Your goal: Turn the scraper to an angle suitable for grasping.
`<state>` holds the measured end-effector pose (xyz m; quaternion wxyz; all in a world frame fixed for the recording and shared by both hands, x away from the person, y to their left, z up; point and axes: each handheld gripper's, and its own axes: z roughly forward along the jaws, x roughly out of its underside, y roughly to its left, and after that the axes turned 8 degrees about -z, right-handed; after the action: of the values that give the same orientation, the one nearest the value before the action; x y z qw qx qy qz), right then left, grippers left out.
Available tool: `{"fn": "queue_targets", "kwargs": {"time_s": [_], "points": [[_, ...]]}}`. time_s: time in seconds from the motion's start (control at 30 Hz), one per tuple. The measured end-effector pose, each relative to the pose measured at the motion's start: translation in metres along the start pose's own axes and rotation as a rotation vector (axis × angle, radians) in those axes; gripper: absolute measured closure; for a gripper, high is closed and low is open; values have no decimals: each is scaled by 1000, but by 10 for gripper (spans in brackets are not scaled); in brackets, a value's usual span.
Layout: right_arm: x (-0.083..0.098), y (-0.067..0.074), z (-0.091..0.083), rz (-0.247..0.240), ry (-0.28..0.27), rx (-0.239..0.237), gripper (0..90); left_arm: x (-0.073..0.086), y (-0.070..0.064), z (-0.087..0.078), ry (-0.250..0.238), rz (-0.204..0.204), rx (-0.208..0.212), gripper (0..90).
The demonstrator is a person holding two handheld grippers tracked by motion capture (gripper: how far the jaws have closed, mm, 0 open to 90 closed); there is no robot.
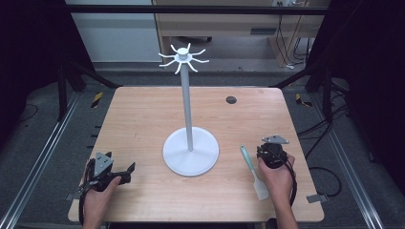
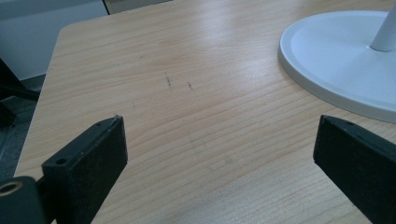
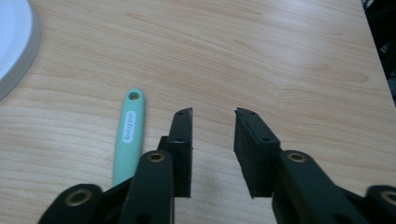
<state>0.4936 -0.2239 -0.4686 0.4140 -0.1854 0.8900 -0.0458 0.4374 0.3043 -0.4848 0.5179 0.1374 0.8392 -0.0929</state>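
Note:
A white stand with a round base (image 1: 191, 152) and a tall post topped by curved hooks (image 1: 183, 57) rises at the middle of the wooden table (image 1: 143, 119). A spatula with a mint-green handle (image 1: 247, 157) and a white blade (image 1: 260, 188) lies flat to the right of the base. My right gripper (image 1: 267, 147) sits just right of the handle, jaws open a little with nothing between them; the handle (image 3: 130, 135) lies left of its jaws (image 3: 212, 112). My left gripper (image 1: 125, 171) rests near the front left, jaws wide open (image 2: 217, 126) and empty, the stand's base (image 2: 336, 56) ahead to the right.
A small dark round grommet (image 1: 231, 99) sits in the table's far right part. Black frame bars and cables stand around the table, with metal rails on the floor at both sides. Bare wood lies between the grippers and the table's far edge.

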Motion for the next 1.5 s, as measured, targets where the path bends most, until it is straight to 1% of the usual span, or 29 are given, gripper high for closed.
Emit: {"fn": "queue_targets", "kwargs": {"time_s": [0.1, 0.13, 0.17, 0.2, 0.23, 0.27, 0.3, 0.4, 0.43, 0.47, 0.6, 0.63, 0.7, 0.77, 0.83, 1.03, 1.13, 1.5], "points": [[-7, 0, 1, -16, 14, -25, 737, 0, -1, 0, 0, 3, -1, 25], [-11, -1, 3, -25, 22, -37, 765, 0, -1, 1, 4, 5, 2, 25], [-14, -1, 4, -17, 29, -50, 774, 0, -1, 1, 5, 6, 3, 25], [-14, -1, 4, -17, 29, -50, 774, 0, -1, 1, 5, 6, 3, 25], [-18, -2, 7, -24, 38, -65, 805, 0, -2, 1, 6, 10, 4, 25], [-20, -2, 8, -29, 44, -75, 812, 0, -2, 1, 5, 9, 4, 25], [-22, -2, 9, -38, 50, -79, 822, 0, -2, 2, 5, 10, 4, 25], [-26, -3, 13, -44, 62, -100, 847, 0, -2, 2, 9, 11, 6, 26], [-26, -3, 13, -44, 62, -100, 847, 0, -2, 2, 9, 11, 6, 26], [-27, -3, 17, -56, 74, -103, 856, 0, -2, 2, 9, 11, 5, 26], [-29, -2, 21, -62, 86, -119, 872, 0, -2, 2, 10, 12, 5, 26], [-31, 1, 24, -75, 94, -128, 882, 0, -2, 2, 12, 13, 4, 26], [-31, 2, 24, -78, 93, -134, 888, 0, -2, 2, 13, 13, 4, 26], [-32, 5, 29, -86, 104, -149, 900, 0, -2, 2, 18, 16, 6, 27], [-32, 6, 32, -81, 110, -162, 900, 0, -2, 3, 20, 17, 4, 28], [-28, 12, 39, -92, 144, -178, 900, 0, -2, 3, 26, 16, 6, 29], [-27, 13, 39, -89, 142, -184, 900, 1, -2, 3, 27, 16, 5, 29], [-24, 15, 42, -85, 164, -198, 900, 1, -2, 4, 34, 19, 7, 31]]}}
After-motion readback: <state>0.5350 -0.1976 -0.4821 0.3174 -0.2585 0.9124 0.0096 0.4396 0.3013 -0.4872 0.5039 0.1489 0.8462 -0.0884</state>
